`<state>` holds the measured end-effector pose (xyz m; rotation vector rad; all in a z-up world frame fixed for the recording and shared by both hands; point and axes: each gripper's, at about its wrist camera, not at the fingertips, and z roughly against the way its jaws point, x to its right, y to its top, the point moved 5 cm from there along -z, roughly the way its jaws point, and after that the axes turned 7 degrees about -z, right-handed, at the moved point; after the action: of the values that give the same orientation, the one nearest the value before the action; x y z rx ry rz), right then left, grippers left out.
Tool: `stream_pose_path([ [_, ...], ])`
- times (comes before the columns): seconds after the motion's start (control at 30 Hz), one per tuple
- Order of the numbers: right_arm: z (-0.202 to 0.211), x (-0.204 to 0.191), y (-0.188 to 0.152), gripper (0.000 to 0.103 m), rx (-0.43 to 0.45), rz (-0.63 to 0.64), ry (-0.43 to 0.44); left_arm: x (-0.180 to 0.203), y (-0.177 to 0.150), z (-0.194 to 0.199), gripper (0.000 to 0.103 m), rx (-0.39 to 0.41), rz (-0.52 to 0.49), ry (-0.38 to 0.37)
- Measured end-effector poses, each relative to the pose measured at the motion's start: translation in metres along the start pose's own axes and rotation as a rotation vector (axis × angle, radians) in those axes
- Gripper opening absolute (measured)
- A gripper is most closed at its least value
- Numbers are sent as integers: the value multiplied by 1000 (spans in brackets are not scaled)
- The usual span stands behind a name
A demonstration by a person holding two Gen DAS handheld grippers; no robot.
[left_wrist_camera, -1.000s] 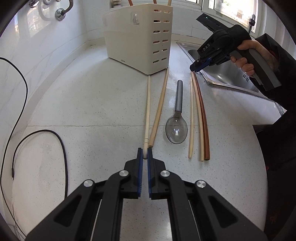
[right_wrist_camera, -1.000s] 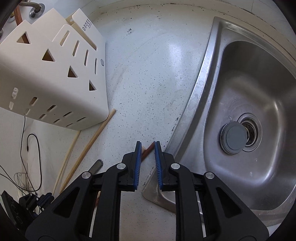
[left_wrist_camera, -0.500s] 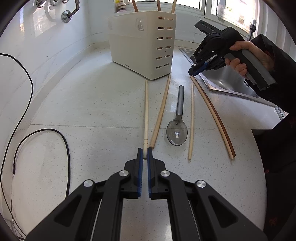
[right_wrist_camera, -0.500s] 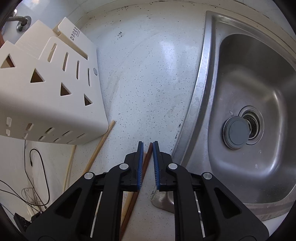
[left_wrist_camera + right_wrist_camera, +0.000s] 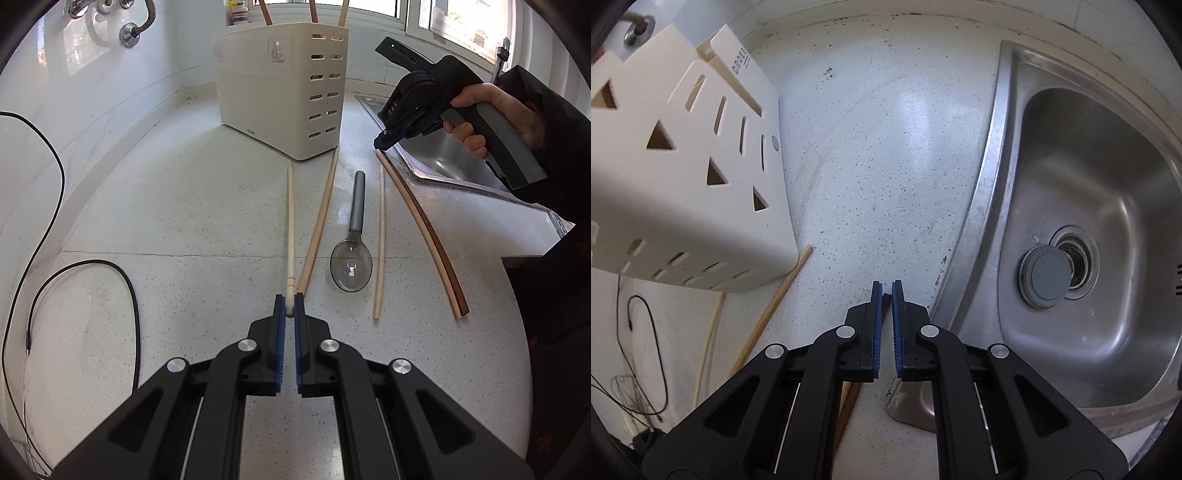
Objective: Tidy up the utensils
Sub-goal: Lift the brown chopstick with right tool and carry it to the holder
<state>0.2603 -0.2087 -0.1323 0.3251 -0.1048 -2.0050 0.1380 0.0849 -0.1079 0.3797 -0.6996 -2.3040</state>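
My left gripper (image 5: 290, 308) is shut on the near end of a pale chopstick (image 5: 291, 221) that lies on the counter, pointing at the cream utensil holder (image 5: 284, 85). A tan chopstick (image 5: 321, 225), a grey spoon (image 5: 352, 254), a thin pale chopstick (image 5: 380, 243) and a brown pair of chopsticks (image 5: 424, 229) lie to its right. My right gripper (image 5: 886, 291) is shut on the far end of the brown pair (image 5: 885, 297); it also shows in the left wrist view (image 5: 384, 138).
The steel sink (image 5: 1082, 236) with a grey plug (image 5: 1047, 275) is at the right. A black cable (image 5: 74, 266) loops on the counter at the left. Several chopsticks stand in the holder (image 5: 683, 177). The wall and hose fittings (image 5: 129, 29) are behind.
My right gripper has come down and closed on the far end of the brown pair, which has swung its near end to the right. My left gripper keeps its hold.
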Motion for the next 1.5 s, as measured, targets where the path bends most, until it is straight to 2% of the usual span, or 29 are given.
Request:
stream_pose_path([
  [0.2,1,-8,-6,6,63,55,-56,-1,2,-1,4,6,1,11],
  [0.3,1,-4,-5,4,65,49,-14,-1,3,1,4,13,8,18],
  [0.47,4,9,-2,4,48,-27,159,-3,4,4,4,0,21,54],
  [0.63,30,19,-4,4,79,-36,341,4,12,27,4,36,56,97],
  [0.87,98,22,-13,4,231,71,575,22,43,62,4,120,152,165],
  [1.03,141,20,-22,4,320,153,673,29,62,79,4,171,209,209],
  [1.27,191,22,-41,4,453,305,721,26,78,82,4,148,263,298],
  [1.5,224,28,-58,4,543,420,733,18,99,88,4,178,329,298],
])
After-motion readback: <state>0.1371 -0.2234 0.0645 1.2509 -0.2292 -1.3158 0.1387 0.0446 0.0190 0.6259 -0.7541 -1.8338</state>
